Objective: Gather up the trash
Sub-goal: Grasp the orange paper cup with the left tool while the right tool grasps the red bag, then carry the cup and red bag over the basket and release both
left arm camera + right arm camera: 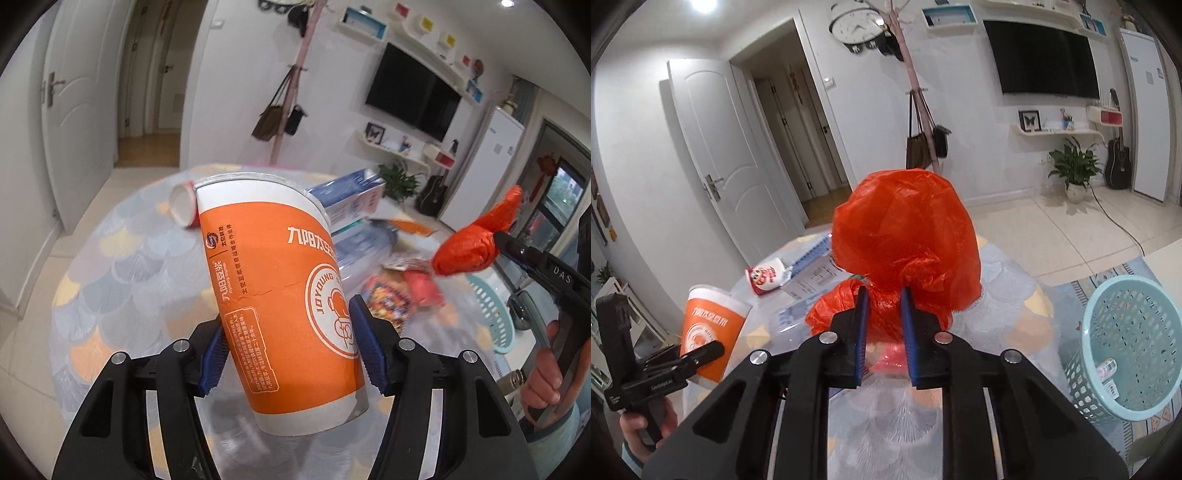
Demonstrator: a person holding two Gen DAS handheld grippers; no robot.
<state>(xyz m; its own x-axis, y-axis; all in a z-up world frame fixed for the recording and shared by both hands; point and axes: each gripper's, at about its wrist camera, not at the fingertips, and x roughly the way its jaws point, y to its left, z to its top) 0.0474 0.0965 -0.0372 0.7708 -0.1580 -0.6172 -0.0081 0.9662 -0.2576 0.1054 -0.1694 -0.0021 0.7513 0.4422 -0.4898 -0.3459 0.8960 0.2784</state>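
While the left gripper (291,354) clamps the tilted orange paper cup (280,295) and the right gripper (884,328) pinches the crumpled red plastic bag (905,236), the cup may slip before reaching the pale-blue perforated basket (1126,354) at the table's right edge.

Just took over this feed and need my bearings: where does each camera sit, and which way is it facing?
Left wrist: rides on the left tongs, looking past the gripped orange cup across the table toward the TV wall; the person's other hand shows at right.
Right wrist: rides on the right tongs, looking past the pinched red plastic bag toward the door; a hand shows at lower left.
Shared: cup, bag, turquoise basket, table, each other's tongs.
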